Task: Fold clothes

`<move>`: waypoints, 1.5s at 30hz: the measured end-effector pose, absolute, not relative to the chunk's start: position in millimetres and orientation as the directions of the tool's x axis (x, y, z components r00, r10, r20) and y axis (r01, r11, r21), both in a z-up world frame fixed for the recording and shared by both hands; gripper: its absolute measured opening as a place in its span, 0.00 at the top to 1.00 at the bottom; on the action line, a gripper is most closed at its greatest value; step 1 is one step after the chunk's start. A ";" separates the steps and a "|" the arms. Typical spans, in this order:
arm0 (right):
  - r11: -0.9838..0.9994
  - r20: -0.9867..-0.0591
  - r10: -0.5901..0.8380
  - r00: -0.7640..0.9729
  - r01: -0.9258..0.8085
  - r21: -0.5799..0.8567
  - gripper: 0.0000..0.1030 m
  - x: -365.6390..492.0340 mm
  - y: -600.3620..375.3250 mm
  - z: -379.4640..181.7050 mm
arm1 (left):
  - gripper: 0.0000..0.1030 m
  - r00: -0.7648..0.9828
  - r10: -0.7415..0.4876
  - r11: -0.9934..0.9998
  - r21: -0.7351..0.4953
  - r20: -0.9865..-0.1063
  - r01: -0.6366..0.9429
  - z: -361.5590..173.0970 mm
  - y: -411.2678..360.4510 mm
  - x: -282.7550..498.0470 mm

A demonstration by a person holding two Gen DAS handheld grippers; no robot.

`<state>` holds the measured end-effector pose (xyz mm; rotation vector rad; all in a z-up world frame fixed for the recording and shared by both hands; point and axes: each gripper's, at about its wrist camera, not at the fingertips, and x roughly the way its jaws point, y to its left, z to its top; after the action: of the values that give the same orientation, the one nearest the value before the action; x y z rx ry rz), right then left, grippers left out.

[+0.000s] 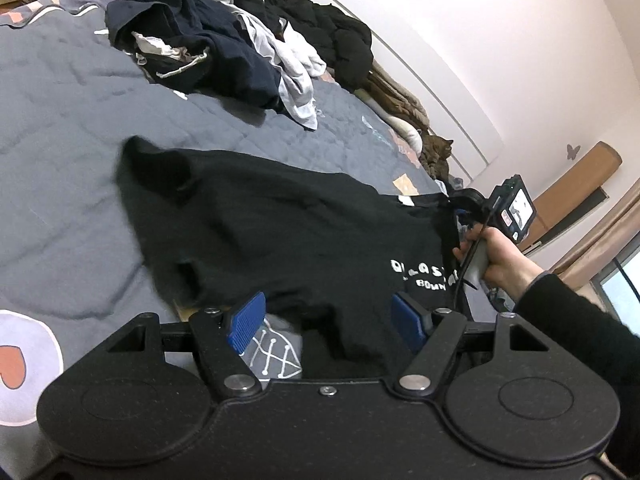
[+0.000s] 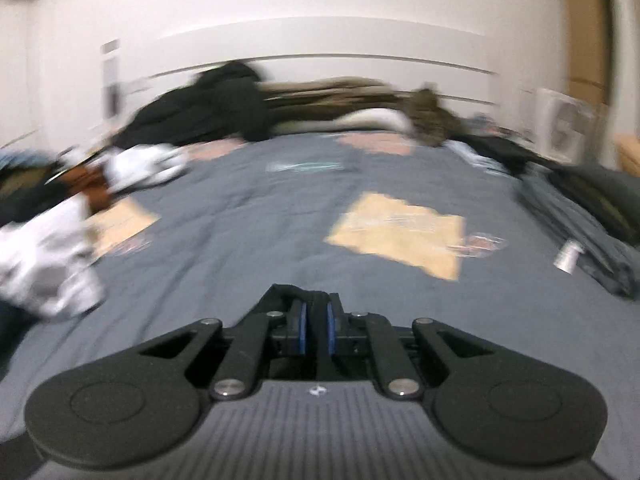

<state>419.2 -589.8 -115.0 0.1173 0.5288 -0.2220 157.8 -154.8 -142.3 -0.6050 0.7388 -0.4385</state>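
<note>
left wrist | black T-shirt (image 1: 288,232) rumpled, white print | left tongs (image 1: 328,322) wide | right tongs (image 2: 316,320) pinching it

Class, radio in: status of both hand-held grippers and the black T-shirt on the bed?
Left hand-held gripper open, over black T-shirt hem. Right hand-held gripper shut on shirt edge. Clothes pile beyond, not blocking.

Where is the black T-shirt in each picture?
Left wrist view: the black T-shirt fills the middle, spread over the gray blanket, its right end lifted by the right tool.
Right wrist view: only a pinched black bit shows at the bottom centre, between the tool's shut fingers.
Shared landmark: the white headboard.
</note>
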 end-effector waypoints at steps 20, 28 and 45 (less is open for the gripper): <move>0.978 -0.542 0.101 0.834 0.017 0.209 0.44 153.2 -590.6 -47.5 | 0.28 0.630 -0.570 0.815 -0.464 -0.528 0.348 -127.0 -207.6 129.8; 0.962 -0.589 -0.084 0.803 0.221 0.163 0.42 23.4 -606.8 -89.6 | 0.26 0.586 -0.455 0.873 -0.206 -0.670 0.442 -158.3 -263.0 104.9; 0.861 -0.707 -0.134 0.694 0.435 0.264 0.42 -73.2 -644.4 -174.5 | 0.77 0.541 -0.384 0.922 -0.280 -0.748 0.267 -152.2 -205.7 79.2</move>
<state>-73.2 -644.4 -174.5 0.4364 0.7401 -0.3294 79.2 -205.7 -152.2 -0.1383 0.9215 -0.3882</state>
